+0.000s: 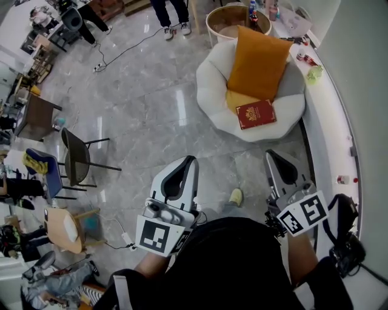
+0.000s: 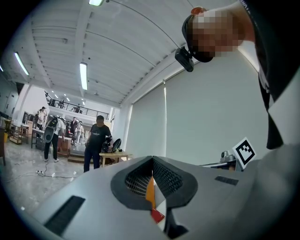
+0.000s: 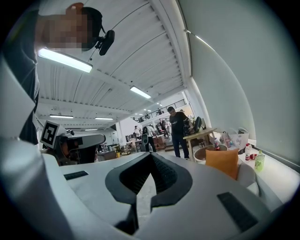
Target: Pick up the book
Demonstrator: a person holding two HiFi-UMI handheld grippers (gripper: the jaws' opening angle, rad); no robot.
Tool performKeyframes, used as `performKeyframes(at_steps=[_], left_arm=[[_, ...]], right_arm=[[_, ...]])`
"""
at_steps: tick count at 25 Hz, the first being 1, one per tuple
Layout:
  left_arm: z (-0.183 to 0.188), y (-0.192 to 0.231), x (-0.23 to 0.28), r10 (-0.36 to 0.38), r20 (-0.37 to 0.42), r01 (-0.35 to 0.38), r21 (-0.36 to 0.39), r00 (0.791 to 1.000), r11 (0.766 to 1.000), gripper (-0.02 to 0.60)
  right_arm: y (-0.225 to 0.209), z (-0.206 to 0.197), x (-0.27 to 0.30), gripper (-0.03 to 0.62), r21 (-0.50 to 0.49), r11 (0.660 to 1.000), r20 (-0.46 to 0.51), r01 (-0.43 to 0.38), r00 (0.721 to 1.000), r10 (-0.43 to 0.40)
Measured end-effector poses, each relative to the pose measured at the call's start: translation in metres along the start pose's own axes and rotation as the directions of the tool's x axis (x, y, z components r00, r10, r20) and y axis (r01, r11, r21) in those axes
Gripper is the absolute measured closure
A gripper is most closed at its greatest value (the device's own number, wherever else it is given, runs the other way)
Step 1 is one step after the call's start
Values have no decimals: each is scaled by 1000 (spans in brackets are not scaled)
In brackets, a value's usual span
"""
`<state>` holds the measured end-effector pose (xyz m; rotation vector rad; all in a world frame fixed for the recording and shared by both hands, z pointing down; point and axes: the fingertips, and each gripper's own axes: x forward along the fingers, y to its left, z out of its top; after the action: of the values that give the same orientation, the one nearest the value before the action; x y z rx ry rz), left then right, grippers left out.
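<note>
The red book is lying on the white chair, upper right of the head view. The left gripper and right gripper are waiting lower down, jaws pressed together, holding nothing. One should be opening wide before reaching the book's edge.

The book lies on the armchair seat, before the cushion leaning on the backrest. A round table stands behind the armchair, and a ledge runs along its right. My left gripper and right gripper sit side by side before the armchair.
</note>
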<state>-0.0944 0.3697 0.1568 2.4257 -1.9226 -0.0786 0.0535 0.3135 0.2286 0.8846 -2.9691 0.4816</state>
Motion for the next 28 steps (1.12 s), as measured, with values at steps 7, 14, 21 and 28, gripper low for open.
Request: performKeyframes(at_steps=[7,14,21,28], left_arm=[[0,-14,15,-17,2,17,41,1000,999,569],[-8,-24,20,-12,-33,14,61,999,998,568],[1,-32,16,-34,-6,34,75,999,997,568],[-5,-35,10,-31,-31,34,95,999,995,568]], right_arm=[[-15,3,-6,582,-6,1000,5,8,1000,-8],[-23,1,-14,582,2,1000,16,17,1000,-17],[-19,4,-24,582,-2,1000,34,20,999,-19],[-17,1,-34,582,5,999,54,43,998,-43]])
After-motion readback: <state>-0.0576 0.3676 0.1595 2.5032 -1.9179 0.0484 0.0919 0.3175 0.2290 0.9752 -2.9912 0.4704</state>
